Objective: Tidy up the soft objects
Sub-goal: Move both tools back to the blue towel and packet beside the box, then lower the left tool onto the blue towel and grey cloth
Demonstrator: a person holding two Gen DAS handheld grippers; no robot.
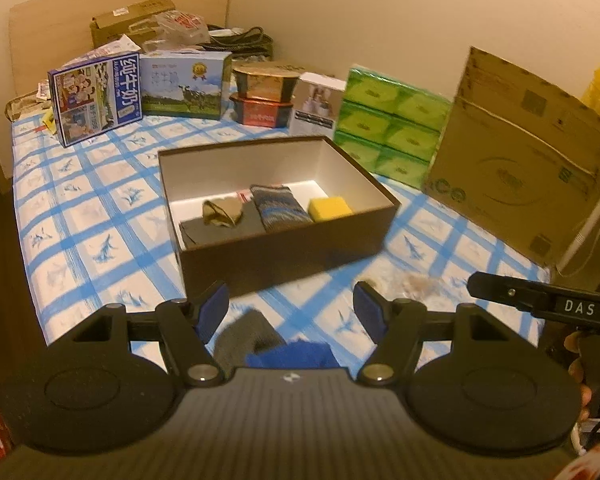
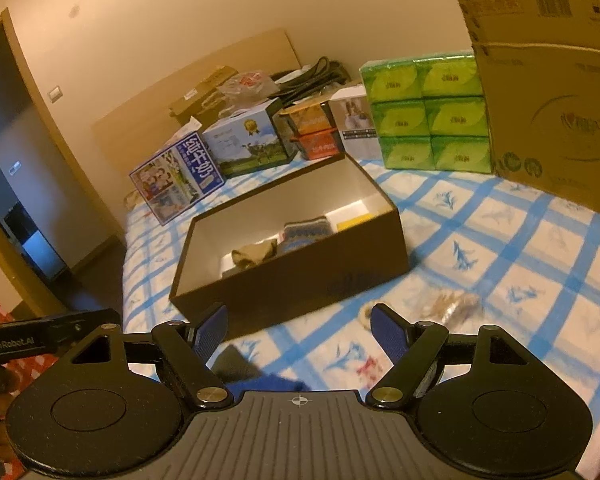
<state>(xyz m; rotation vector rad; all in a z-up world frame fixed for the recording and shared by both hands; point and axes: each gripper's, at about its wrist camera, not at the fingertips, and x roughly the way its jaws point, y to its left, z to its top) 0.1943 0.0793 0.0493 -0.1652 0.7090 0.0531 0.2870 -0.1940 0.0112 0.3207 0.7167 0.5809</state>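
Observation:
A brown open box (image 1: 284,258) (image 2: 300,280) sits on the blue-checked bed cover. Inside lie an olive sock (image 1: 222,212) (image 2: 254,254), a striped grey-blue sock (image 1: 278,206) (image 2: 304,232), a yellow sponge (image 1: 329,208) (image 2: 352,222) and a dark cloth (image 1: 216,230). My left gripper (image 1: 292,308) is open in front of the box, nothing between its pads. Just beneath it lie a grey sock (image 1: 246,334) (image 2: 232,364) and a blue cloth (image 1: 296,354) (image 2: 268,384). My right gripper (image 2: 300,324) is also open and empty, beside the left one. A pale brownish soft item (image 1: 414,284) (image 2: 454,306) lies on the cover to the right.
Along the far side stand milk cartons (image 1: 96,98) (image 2: 180,176), stacked tins (image 1: 264,96), a white box (image 1: 318,104), green tissue packs (image 1: 392,128) (image 2: 428,112) and a large cardboard box (image 1: 520,168) (image 2: 552,92). The bed's left edge drops to a dark floor. A headboard (image 1: 60,28) backs the clutter.

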